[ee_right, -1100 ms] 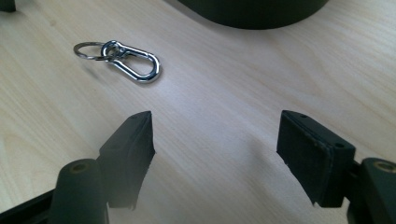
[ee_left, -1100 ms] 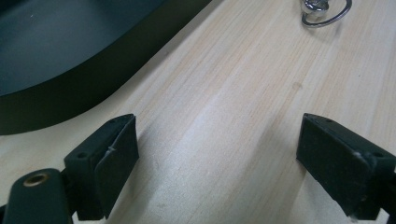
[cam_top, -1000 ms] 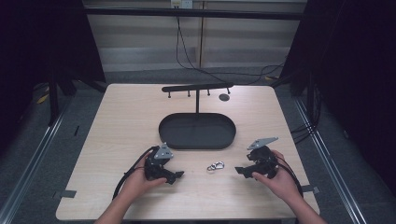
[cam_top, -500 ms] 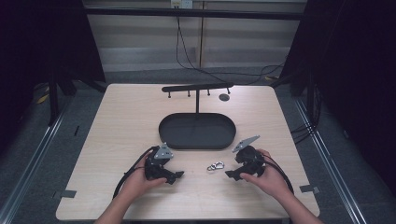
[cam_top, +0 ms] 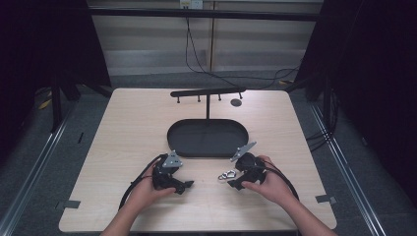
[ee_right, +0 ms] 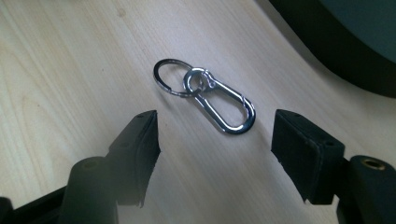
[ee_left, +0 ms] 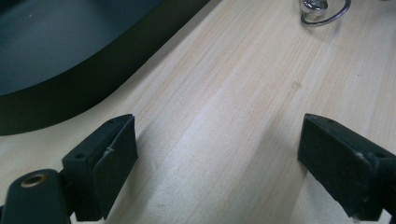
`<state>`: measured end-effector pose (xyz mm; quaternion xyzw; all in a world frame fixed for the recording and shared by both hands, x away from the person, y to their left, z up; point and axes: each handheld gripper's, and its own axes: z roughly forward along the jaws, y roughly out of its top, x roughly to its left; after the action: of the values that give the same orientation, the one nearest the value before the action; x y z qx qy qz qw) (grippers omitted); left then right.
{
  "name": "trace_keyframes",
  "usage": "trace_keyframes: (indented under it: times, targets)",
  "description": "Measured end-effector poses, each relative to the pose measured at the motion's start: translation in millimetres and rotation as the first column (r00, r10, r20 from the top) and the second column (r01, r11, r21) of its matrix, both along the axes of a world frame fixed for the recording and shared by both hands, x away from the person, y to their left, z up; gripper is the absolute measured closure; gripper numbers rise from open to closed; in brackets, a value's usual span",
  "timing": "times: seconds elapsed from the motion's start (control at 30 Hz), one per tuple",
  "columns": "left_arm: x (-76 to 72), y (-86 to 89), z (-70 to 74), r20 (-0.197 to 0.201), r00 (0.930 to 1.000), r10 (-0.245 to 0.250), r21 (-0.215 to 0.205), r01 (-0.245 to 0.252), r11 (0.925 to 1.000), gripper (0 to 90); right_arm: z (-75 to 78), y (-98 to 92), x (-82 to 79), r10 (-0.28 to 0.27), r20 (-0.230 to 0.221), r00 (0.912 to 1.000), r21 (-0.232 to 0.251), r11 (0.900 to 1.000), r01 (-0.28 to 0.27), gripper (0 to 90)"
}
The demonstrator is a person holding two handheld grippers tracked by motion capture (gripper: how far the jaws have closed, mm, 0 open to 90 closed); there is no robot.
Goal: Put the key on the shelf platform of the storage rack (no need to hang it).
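Observation:
A silver carabiner (ee_right: pixel 224 105) linked to a key ring (ee_right: pixel 170 77) lies flat on the wooden table (cam_top: pixel 128 128), front of centre. My right gripper (ee_right: pixel 215 122) points at it with its jaws open; they have just been closing a little. The carabiner's near end lies just ahead of the tips, and neither pad touches it. In the high view the right gripper (cam_top: pixel 235 179) sits directly right of the carabiner (cam_top: pixel 226 174). My left gripper (cam_top: pixel 186 186) rests left of it, open and holding nothing (ee_left: pixel 219 123); the carabiner (ee_left: pixel 322 11) lies well beyond its jaws.
A black oval tray (cam_top: pixel 172 142) lies behind both grippers at the table's middle, and its wall (ee_left: pixel 70 88) is close to the left gripper. Behind the tray stands a black T-shaped bar with pegs (cam_top: pixel 206 92), with a small dark disc (cam_top: pixel 236 103) beside it.
The right hand has carried its gripper leftward to the carabiner, and its jaws stand a little narrower. The left gripper has not moved.

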<state>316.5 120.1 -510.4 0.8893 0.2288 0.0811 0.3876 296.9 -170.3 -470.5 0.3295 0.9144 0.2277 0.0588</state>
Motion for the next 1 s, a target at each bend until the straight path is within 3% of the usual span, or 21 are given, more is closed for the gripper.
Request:
trace_keyframes:
  times: [0.23,0.4,0.67,0.7,0.8,1.0]
  targets:
    - [0.0,0.3,0.3,0.003,0.9999,-0.01,0.014,0.01,0.9999,10.4,-3.2,12.0,7.7,0.023,-0.004,0.9997,0.001,1.0,-0.023,36.0]
    - [-0.1,0.2,0.3,0.0,0.9999,-0.011,0.012,0.011,0.9999,10.1,-6.1,19.1,8.9,0.057,0.026,0.998,-0.027,0.998,-0.056,39.1]
    - [-0.3,0.3,0.3,0.0,1.0,-0.01,0.013,0.01,0.9999,10.1,-8.7,23.3,13.2,0.068,-0.014,0.9976,-0.014,0.998,-0.068,51.0]
    - [-0.3,0.3,0.3,0.0,1.0,-0.01,0.012,0.01,0.9999,10.1,-7.3,23.7,14.0,0.058,-0.023,0.9981,-0.019,0.998,-0.058,61.2]
    - [-0.4,0.3,0.3,0.0,1.0,-0.009,0.012,0.009,0.9999,10.1,-6.0,24.3,14.8,0.054,-0.037,0.9979,-0.029,0.998,-0.055,66.3]
    - [-0.4,0.3,0.3,0.0,1.0,-0.009,0.012,0.009,0.9999,10.1,-3.1,28.1,18.3,0.048,-0.076,0.996,-0.069,0.996,-0.053,68.4]
